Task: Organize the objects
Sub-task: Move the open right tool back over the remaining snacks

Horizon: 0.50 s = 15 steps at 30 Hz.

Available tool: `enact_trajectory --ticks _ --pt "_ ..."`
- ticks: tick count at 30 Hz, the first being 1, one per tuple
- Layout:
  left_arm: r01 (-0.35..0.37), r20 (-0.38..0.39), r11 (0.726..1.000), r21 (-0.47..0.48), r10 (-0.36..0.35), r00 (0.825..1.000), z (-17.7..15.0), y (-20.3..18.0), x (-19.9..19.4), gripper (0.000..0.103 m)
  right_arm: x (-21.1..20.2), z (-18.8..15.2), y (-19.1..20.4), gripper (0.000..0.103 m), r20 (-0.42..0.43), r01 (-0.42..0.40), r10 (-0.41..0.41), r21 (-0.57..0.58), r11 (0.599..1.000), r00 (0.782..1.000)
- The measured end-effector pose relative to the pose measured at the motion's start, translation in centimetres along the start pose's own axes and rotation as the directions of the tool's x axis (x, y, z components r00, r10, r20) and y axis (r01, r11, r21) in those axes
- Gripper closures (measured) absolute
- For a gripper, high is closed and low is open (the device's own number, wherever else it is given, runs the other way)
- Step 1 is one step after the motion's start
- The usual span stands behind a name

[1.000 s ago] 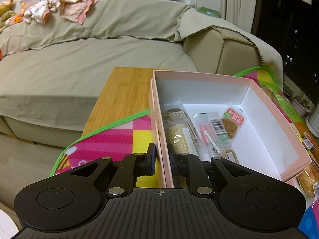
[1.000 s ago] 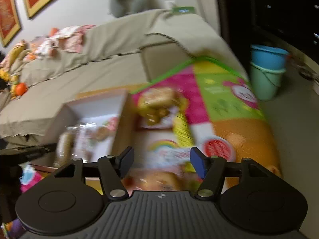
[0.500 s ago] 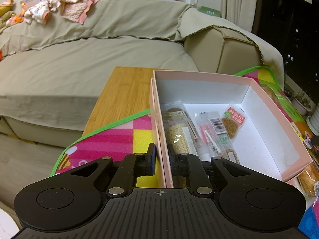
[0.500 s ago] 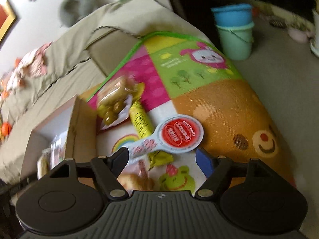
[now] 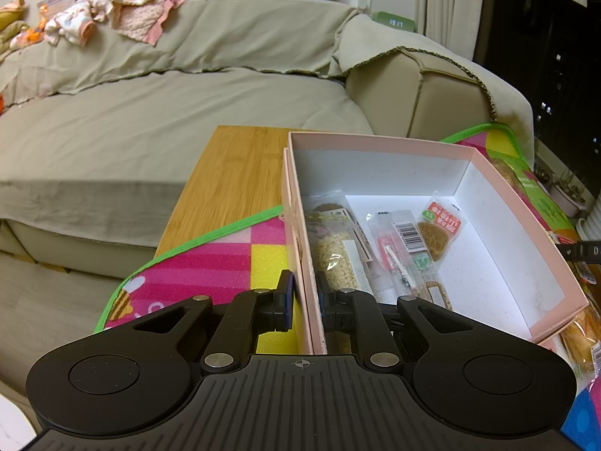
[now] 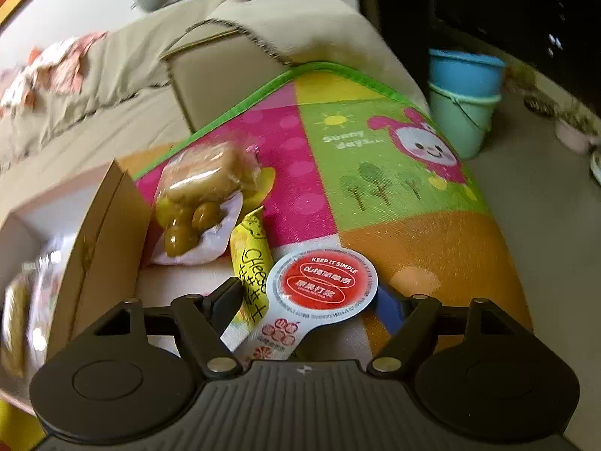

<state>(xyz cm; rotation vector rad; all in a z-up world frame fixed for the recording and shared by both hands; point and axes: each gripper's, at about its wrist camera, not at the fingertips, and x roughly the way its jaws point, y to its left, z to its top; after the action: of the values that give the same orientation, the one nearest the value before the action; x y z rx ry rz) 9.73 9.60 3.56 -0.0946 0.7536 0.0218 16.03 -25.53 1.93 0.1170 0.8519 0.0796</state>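
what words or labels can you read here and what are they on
"KEEP IT SIMPLE": round red-and-white paddle-shaped snack packet; its Chinese lines are too blurred to read.
"Sunny days...": colourful cartoon play mat.
"Cheese": yellow snack wrapper.
Red-and-green cookie packet label in the pink cardboard box: unreadable.

The box (image 5: 394, 154) sits on the mat (image 6: 375, 173), which covers the desk (image 5: 236, 173) before the sofa (image 5: 169, 112). Snack packets (image 5: 375, 248) lie in the box. To its right, on the mat, lie a bread pack (image 6: 199, 184), a cheese stick (image 6: 253, 263) and a round-lidded pack (image 6: 323, 282). Two buckets (image 6: 462, 90) stand stacked on the floor beyond the mat.
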Motion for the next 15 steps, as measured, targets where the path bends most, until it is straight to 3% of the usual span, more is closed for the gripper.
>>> enact_trajectory --ticks 6,15 --pt "0.000 0.000 1.000 0.000 0.000 1.000 0.0 0.0 0.0 0.089 -1.0 -1.0 0.2 0.027 0.010 0.026 -0.025 -0.121 0.992 1.000" --pt "-0.002 -0.001 1.000 0.000 0.002 1.000 -0.1 -0.1 0.0 0.089 -3.8 -1.5 -1.6 0.026 0.036 0.050 -0.044 -0.183 0.982 0.998"
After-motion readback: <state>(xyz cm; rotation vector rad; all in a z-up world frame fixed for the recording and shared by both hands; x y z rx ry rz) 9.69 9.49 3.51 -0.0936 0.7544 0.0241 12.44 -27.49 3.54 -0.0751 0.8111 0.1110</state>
